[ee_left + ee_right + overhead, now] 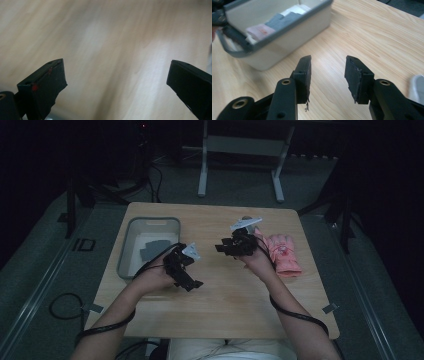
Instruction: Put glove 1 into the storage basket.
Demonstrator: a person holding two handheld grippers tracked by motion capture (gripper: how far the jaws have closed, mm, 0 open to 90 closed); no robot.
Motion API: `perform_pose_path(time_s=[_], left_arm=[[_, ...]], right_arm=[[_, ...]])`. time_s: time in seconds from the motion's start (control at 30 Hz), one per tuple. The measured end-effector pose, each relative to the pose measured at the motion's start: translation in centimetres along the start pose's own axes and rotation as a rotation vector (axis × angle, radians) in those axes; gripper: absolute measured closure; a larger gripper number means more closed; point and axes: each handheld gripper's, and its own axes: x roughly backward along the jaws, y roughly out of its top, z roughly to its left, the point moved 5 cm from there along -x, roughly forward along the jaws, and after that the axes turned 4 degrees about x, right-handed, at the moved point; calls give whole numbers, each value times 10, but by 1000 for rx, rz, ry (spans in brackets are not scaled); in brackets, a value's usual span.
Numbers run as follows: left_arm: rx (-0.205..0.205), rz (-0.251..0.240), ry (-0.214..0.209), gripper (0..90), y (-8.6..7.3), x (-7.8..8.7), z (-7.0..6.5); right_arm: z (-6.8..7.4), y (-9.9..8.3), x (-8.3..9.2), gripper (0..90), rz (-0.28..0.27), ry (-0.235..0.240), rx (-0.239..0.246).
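The pink glove lies flat on the right part of the wooden counter, just beside the right hand and behind the right gripper, whose fingers point away from it toward the grey bin. Those fingers stand partly apart with nothing between them, only bare wood below. In the right gripper view the bin sits just ahead, holding folded grey cloth and a pink-and-white piece.

The left gripper is held over the counter's middle, just right of the bin and well apart from the glove. Its fingers are spread wide and released, with blurred wood grain between them.

Both forearms come up from the near edge, hands raised above the surface, a cable trailing from each gripper. The room is dim; a white frame stands on the floor beyond the counter.
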Motion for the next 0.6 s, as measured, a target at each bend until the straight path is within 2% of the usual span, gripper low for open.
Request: perform_pose_path(time_s=[0.03,0.2,0.23,0.33,0.47,0.57,0.6], left_arm=[[-4,-8,-10,18,-1,-7,-6],[6,-40,10,18,-6,-23,-16],[0,-42,13,18,-8,-26,-17],[25,-54,-13,18,-13,-32,-23],[8,-53,-3,18,-21,-37,-31],[14,-60,-5,18,-25,-40,-34],[21,-83,-6,18,-30,-44,-37]], right_arm=[[-5,-5,3,573,-3,-5,-6],[-20,-14,10,578,-19,-42,-17],[-22,-15,11,582,-19,-50,-19],[-29,-20,13,586,-16,-72,-18],[-39,-26,16,596,-3,-108,-15],[-48,-30,19,602,-4,-129,-25],[-51,-32,21,604,-4,-138,-28]])
